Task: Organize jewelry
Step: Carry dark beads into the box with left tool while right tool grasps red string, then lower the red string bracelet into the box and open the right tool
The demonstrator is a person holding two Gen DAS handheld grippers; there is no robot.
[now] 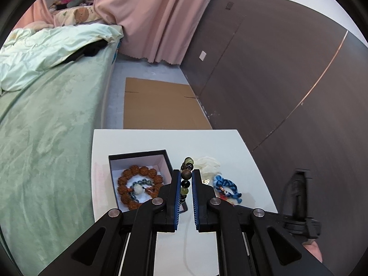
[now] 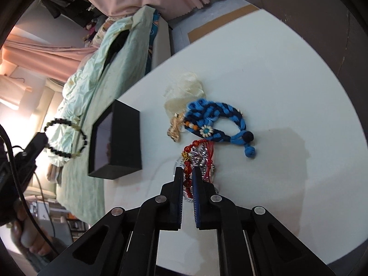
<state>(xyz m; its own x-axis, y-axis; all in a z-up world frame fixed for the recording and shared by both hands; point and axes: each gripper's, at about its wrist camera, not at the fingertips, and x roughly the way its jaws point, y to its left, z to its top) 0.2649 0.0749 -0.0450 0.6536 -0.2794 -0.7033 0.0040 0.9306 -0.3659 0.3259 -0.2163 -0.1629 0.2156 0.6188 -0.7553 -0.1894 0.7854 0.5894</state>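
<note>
Between our left gripper's point(image 1: 186, 177) pads sits a dark bead bracelet point(image 1: 185, 179), clamped and hanging in the air just beside the open black box point(image 1: 138, 155). Our right gripper point(image 2: 188, 177) is clenched on a red beaded string point(image 2: 187, 172) that lies on the white table point(image 2: 287, 80).

Inside the box a brown bead bracelet point(image 1: 138, 187) already rings a smaller green-and-white one point(image 1: 139, 187), so room is short; we judge the dark bracelet could catch on the box wall or land on top of the others and tangle. It is pinched by only a bead or so, and a jolt might let it slip.

On the right, the red string runs into a silver piece point(image 2: 200, 157) and lies close to the blue braided band point(image 2: 216, 119). Lifting it may drag those along or pull them off the table edge. A pale pouch point(image 2: 184, 89) and a small gold charm point(image 2: 176, 131) lie just beyond. The box stands between the two grippers, so both reaching it together would crowd.
</note>
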